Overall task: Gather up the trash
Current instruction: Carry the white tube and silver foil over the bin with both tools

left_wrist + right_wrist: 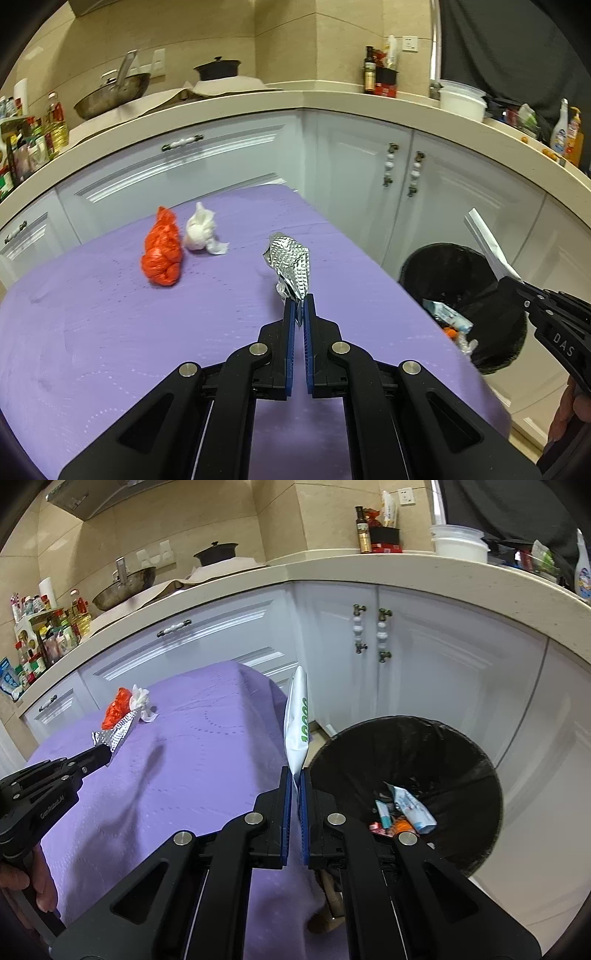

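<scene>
Both tongs loaded: my left gripper [298, 301] is pinched nearly closed on the crumpled foil wrapper [290, 264], lifted clear above the purple-covered table [110, 332] near its right edge; my right gripper [295, 775] is clamped tight on the lower corner of a white pouch with green print [297, 720], standing upright just beside the near-left rim of the black bin [461, 746], not yet over the opening as far as I can judge. Progress, I'd say past halfway: bin already holds several wrappers [406, 806], blue-white packets plus something orange and red at the bottom. Left to do: drop the pouch, carry the foil across to the bin, then fetch the last two pieces, an orange-red plastic bag [162, 251] and a wad of white tissue [201, 232], sitting just beside each other toward the far-left part of the table, possibly touching, can't tell. Surface is a quilted purple cloth draped over the table, its corner hanging down by the bin. Room is a kitchen: pale cabinets [424, 664] with beaded handles wrapping a corner, beige countertop [332, 99] above with a wok [110, 96], dark lidded pot, oil bottles at left, white tub at right, beige tiled wall with sockets.
</scene>
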Motion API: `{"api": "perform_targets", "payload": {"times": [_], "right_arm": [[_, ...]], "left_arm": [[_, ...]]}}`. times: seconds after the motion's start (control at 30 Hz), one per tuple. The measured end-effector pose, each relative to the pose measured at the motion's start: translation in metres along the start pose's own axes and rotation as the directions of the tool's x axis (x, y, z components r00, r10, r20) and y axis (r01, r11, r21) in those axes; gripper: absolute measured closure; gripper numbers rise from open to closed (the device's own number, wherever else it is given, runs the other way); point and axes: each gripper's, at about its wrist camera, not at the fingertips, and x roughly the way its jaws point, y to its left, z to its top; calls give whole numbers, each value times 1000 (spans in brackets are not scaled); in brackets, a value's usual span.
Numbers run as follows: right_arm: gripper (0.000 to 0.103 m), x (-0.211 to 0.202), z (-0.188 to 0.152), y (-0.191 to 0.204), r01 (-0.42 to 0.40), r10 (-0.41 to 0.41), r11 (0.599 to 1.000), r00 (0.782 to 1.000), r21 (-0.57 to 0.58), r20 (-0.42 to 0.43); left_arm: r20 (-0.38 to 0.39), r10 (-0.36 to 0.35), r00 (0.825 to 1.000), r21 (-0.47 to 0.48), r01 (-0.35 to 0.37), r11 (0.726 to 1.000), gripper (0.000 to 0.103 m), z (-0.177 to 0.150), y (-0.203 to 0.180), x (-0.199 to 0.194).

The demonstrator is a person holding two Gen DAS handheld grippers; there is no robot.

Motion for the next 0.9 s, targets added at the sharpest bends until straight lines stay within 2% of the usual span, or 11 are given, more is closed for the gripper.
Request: {"api": "perform_targets", "payload": {"times": [0.47,0.9], "right_arm": [[98,-27,-9,-40,95,-96,995,995,44,22],[98,-25,-12,-81,176,-179,980,984,97,23]], "left_arm": [[13,-113,994,83,111,990,98,2,-65,-5],[35,-192,981,193,182,964,98,8,-129,8]]}}
